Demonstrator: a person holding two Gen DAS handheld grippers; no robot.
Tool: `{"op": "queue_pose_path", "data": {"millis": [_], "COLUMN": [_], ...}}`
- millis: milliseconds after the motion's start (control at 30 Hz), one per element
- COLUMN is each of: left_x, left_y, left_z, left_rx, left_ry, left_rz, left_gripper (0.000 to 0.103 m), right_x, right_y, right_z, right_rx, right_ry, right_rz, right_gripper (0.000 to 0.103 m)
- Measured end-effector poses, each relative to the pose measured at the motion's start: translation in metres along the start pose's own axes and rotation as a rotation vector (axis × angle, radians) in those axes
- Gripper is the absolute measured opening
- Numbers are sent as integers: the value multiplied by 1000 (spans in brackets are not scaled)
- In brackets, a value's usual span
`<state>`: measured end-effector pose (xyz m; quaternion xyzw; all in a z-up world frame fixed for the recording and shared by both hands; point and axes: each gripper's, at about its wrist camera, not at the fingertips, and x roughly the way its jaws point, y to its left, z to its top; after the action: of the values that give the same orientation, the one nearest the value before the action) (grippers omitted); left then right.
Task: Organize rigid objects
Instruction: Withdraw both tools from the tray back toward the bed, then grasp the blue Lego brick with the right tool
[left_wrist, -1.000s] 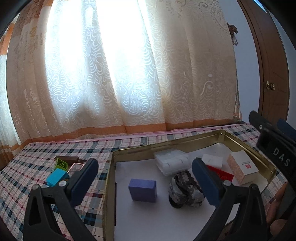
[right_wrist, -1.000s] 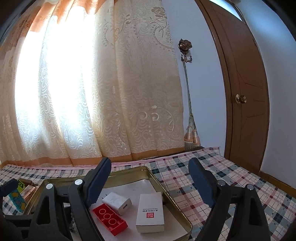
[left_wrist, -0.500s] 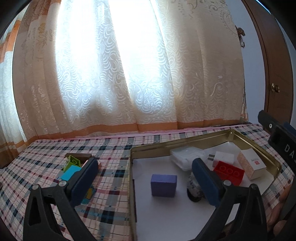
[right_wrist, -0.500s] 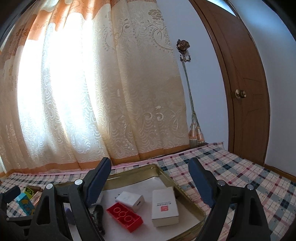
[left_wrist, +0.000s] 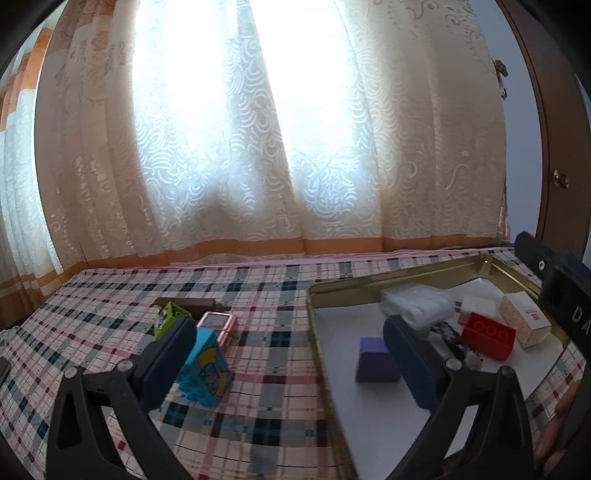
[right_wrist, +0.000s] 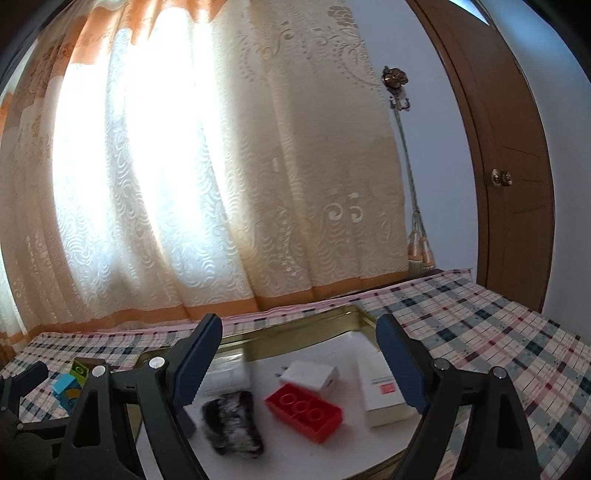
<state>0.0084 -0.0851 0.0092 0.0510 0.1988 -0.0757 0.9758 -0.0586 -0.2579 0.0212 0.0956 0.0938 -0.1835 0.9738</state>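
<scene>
I count one gold tray (left_wrist: 424, 286) holding six items, four loose pieces on the checked cloth (left_wrist: 258, 295).

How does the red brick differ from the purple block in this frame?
The red brick shows round studs on top; the purple block has plain faces. The red brick lies on the tray's right side beside a white carton; the purple block stands alone near its left wall. Both rest inside the tray, ungripped.
</scene>
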Motion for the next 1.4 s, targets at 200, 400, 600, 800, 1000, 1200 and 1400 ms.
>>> {"op": "queue_pose_path", "data": {"millis": [200,400,600,800,1000,1200,1400], "left_x": [1,6,17,25,34,39,48], "left_y": [18,44,84,125,160,180,197], "left_z": [-1,-3,-4,-4,-6,-7,-6], "left_rx": [0,-3,-34,-67,-118,-126,-135], "left_ry": [1,10,44,61,95,103,126], "left_rz": [13,42,84,153,186,217,256], "left_gripper": [102,102,102,102,102,102,102], "right_x": [-2,-3,-2,2,6,7,10], "right_y": [27,57,92,123,143,158,180], "right_z": [-6,-12,-19,-26,-30,-33,-39], "right_rx": [8,-30,-69,-104,-114,-119,-162], "right_ry": [9,26,56,90,124,147,197], "right_rz": [26,79,151,202,240,279,329], "right_gripper": [87,87,87,87,87,87,87]}}
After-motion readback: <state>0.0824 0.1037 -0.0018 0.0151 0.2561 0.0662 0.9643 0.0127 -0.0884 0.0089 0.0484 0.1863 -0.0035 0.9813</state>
